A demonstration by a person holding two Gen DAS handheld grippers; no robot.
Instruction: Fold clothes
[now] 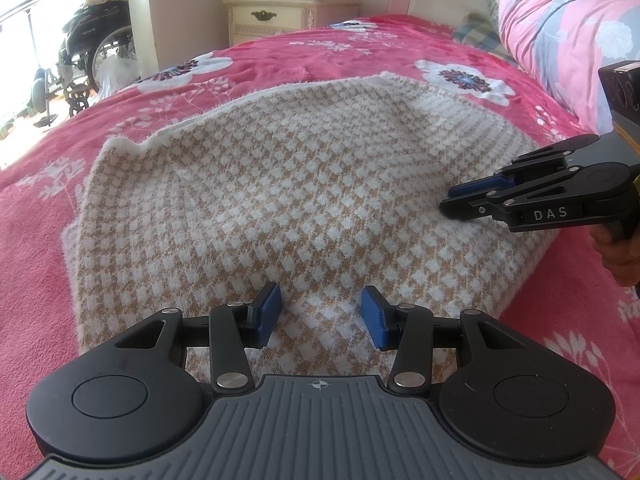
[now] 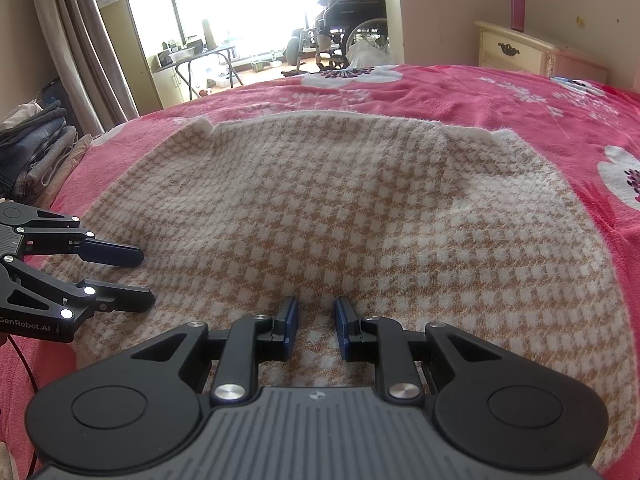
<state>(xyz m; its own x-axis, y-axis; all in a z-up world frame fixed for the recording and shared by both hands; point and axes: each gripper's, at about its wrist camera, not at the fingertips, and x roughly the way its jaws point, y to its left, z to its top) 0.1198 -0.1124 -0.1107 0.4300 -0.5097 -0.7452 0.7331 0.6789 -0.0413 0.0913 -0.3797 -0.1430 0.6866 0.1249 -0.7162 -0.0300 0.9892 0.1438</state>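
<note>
Fuzzy checked knit sweater [image 1: 288, 184] on the bed [image 1: 280, 52] looks soft, light and floppy, so I'd pinch its near hem; my left tool [image 1: 320, 314] gapes wide and my right tool [image 2: 316, 326] sits part open, both empty.

A fuzzy knitted garment [image 1: 280, 184] in white and tan checks, soft and matt with a hairy nap along its edges, lies on a plush pink floral fleece bedspread [image 1: 280, 52]. The left hand-held gripper [image 1: 320, 316] is matt black plastic with ribbed grey casing, shiny round metal rivets and blue textured pads [image 1: 269, 312]. The right hand-held gripper [image 2: 316, 328] has the same finish. The bedside cabinet [image 1: 276, 16] looks like cream-painted wood, semi-gloss, with a dark metal handle.
</note>
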